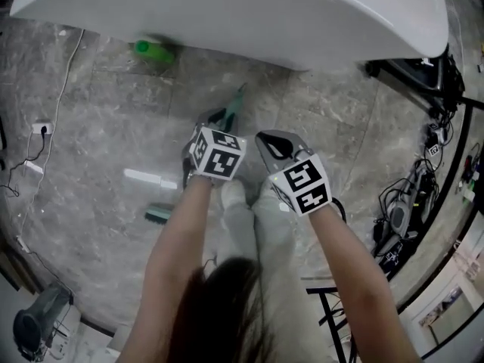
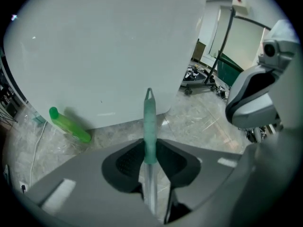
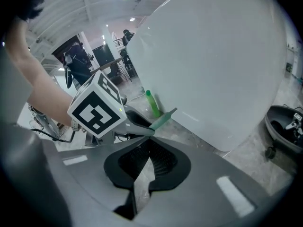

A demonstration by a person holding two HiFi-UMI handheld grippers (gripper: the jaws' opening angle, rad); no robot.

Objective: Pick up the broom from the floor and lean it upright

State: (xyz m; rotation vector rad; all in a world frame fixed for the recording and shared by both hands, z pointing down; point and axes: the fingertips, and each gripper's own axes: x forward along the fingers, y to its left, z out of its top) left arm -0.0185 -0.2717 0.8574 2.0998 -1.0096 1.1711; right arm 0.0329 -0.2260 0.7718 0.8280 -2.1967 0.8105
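While the left gripper [image 2: 150,161] pinches the silver, green-tipped broom stick [image 2: 149,126] and the right gripper [image 3: 150,160] is closed empty, leaning it upright comes next

A large white smooth-sided rounded tub [image 1: 227,13] fills the far edge of the grey marble-patterned tiled floor [image 1: 106,127]. A bright green plastic bottle [image 1: 155,50] lies on its side on the floor, right against the tub's lower edge. Near the floor's left edge sits a small white socket box [image 1: 41,128], and a thin white cable [image 1: 64,82] runs from it towards the tub. A grey rounded machine [image 1: 38,320] stands in the near left corner. Black equipment with tangled cables [image 1: 401,210] lines the right edge.
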